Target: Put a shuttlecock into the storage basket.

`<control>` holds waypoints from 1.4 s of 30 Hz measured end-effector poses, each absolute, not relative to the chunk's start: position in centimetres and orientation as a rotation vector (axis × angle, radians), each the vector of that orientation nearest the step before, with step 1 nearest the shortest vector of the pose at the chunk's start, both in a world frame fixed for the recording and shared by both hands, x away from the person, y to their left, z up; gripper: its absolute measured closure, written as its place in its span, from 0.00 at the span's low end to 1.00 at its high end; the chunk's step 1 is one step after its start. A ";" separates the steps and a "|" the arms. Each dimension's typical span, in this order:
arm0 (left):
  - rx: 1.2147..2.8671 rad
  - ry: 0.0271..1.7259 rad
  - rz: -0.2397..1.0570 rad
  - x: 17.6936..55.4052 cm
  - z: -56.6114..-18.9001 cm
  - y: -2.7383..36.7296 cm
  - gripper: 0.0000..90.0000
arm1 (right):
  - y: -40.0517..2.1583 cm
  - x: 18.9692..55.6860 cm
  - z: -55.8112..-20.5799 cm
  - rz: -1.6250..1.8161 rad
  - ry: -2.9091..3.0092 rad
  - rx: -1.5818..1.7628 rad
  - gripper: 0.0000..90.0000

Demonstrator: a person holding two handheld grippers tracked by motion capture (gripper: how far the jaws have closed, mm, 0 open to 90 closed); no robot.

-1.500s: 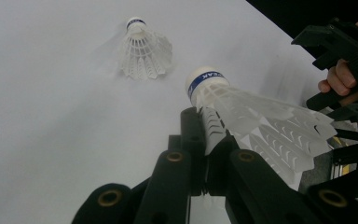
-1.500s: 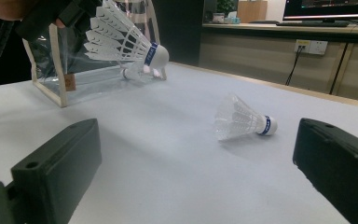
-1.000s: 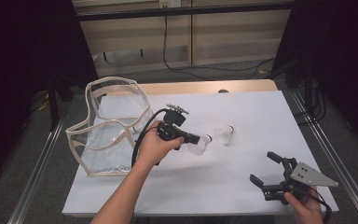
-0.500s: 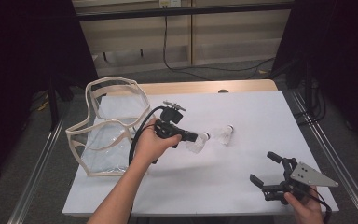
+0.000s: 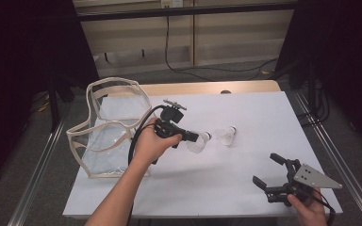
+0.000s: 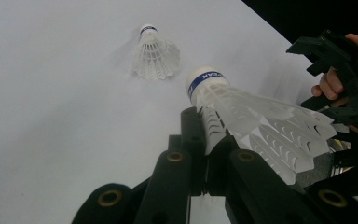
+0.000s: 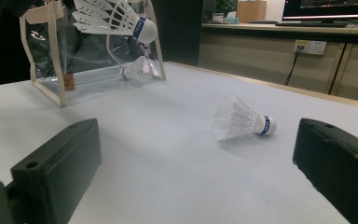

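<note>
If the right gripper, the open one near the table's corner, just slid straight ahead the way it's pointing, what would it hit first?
Probably the loose shuttlecock lying on the white table: it sits between the right gripper's open jaws in that gripper's view, with bare tabletop before it. Depth is hard to judge.

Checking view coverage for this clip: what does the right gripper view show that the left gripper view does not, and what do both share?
Right gripper view alone: the clear bag with cream trim standing on the table, a shuttlecock inside it, and the room behind with a wall socket.

Left gripper view alone: the left gripper shut on the feathers of the held shuttlecock, seen close, and the right gripper in the person's hand.

Both: the held shuttlecock, the loose shuttlecock lying on its side, and the white table.
</note>
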State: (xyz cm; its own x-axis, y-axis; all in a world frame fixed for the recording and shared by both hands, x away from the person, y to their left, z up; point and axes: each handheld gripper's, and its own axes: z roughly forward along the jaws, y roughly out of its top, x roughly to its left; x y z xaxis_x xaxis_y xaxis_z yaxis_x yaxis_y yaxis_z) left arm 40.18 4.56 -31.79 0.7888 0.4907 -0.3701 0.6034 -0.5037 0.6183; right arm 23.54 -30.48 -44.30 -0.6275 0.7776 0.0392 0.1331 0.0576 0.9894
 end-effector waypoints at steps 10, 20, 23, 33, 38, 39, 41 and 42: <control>2.203 0.811 -0.190 40.1 -31.1 4.9 0.99 | -30.5 23.6 -44.3 1.609 1.818 0.907 0.01; 2.211 0.830 -0.188 40.3 -30.4 5.2 0.99 | -30.5 23.5 -44.3 1.608 1.817 0.907 0.01; 2.211 0.838 -0.183 40.3 -30.1 5.3 0.99 | -30.5 23.6 -44.3 1.608 1.816 0.907 0.01; 2.219 0.838 -0.183 40.5 -29.3 5.6 0.99 | -30.5 23.6 -44.3 1.609 1.817 0.908 0.01; 2.221 0.847 -0.189 40.6 -29.1 5.7 0.99 | -30.5 23.6 -44.3 1.609 1.817 0.909 0.01; 2.225 0.846 -0.186 40.6 -29.0 5.8 0.99 | -30.5 23.6 -44.3 1.608 1.817 0.909 0.01; 2.219 0.856 -0.190 40.6 -28.9 5.8 0.99 | -30.5 23.6 -44.3 1.610 1.816 0.909 0.01; 2.218 0.856 -0.191 40.6 -28.9 5.8 0.99 | -30.5 23.6 -44.3 1.609 1.817 0.908 0.01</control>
